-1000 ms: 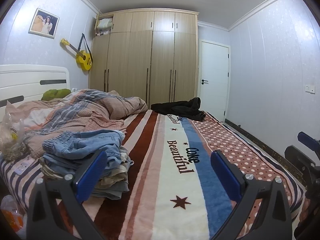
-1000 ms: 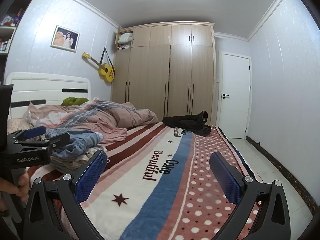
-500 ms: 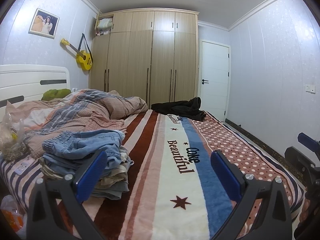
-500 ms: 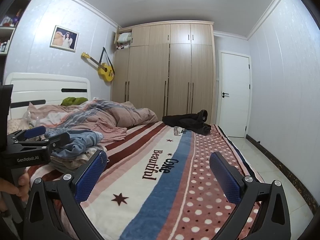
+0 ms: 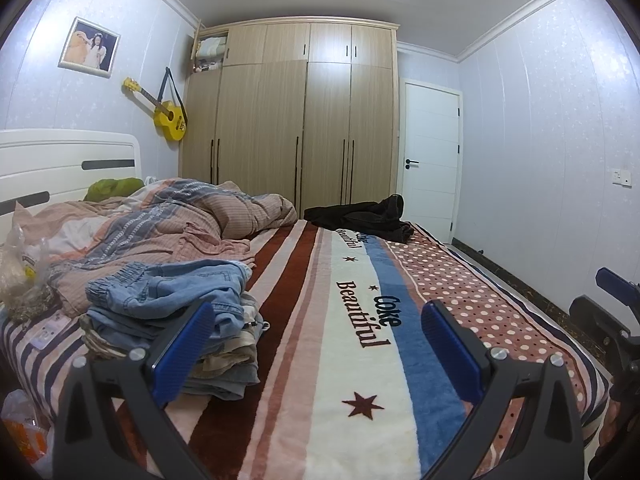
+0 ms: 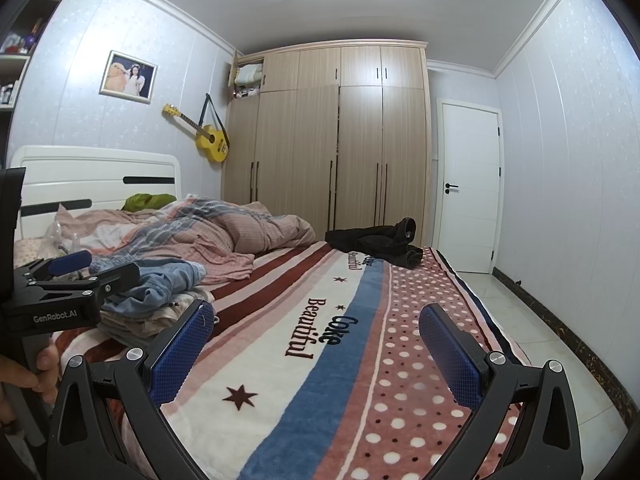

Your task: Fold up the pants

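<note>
A crumpled pair of dark pants (image 5: 362, 218) lies at the far end of the bed; it also shows in the right wrist view (image 6: 378, 242). A stack of folded clothes topped by light blue jeans (image 5: 172, 292) sits on the left of the bed, also seen in the right wrist view (image 6: 160, 284). My left gripper (image 5: 318, 350) is open and empty above the near blanket, just right of the stack. My right gripper (image 6: 316, 354) is open and empty above the near blanket. Both are far from the dark pants.
A striped and dotted blanket (image 5: 360, 360) covers the bed. A rumpled pink quilt (image 5: 168, 224) lies near the white headboard (image 5: 60, 160). A plastic bag (image 5: 20, 252) sits at the left edge. Wardrobe (image 5: 300, 120), door (image 5: 430, 160) and tiled floor (image 6: 540, 320) lie beyond.
</note>
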### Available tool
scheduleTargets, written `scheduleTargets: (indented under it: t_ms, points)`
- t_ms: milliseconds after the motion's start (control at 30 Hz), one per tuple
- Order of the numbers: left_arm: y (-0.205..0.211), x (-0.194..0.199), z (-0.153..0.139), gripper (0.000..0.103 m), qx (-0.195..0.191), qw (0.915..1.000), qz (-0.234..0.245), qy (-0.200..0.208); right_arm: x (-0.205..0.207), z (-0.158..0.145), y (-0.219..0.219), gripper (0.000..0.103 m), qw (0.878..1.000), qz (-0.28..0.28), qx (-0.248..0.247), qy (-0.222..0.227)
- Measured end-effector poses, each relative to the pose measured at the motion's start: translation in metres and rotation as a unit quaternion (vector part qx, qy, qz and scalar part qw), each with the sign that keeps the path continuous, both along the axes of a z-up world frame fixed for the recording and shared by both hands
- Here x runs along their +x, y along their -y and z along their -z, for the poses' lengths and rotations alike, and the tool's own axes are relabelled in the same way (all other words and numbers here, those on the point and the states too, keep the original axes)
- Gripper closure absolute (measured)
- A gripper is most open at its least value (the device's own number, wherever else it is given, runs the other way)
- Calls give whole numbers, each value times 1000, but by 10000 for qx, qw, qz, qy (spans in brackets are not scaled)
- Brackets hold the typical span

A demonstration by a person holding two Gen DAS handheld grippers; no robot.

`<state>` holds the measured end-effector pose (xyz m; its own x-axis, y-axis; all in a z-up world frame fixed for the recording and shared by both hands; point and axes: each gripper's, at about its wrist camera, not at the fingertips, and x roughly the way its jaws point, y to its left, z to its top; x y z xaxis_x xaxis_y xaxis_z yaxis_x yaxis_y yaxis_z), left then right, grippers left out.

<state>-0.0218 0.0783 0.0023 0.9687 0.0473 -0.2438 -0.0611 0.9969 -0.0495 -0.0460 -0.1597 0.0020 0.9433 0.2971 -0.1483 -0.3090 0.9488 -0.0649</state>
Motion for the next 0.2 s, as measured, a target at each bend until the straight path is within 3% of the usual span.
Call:
scheduleTargets:
  t_ms: [200]
  points:
    - [-4,-1,-1,1,-33,10000,-12,21,0,1,0,0,10000,0,2,-7]
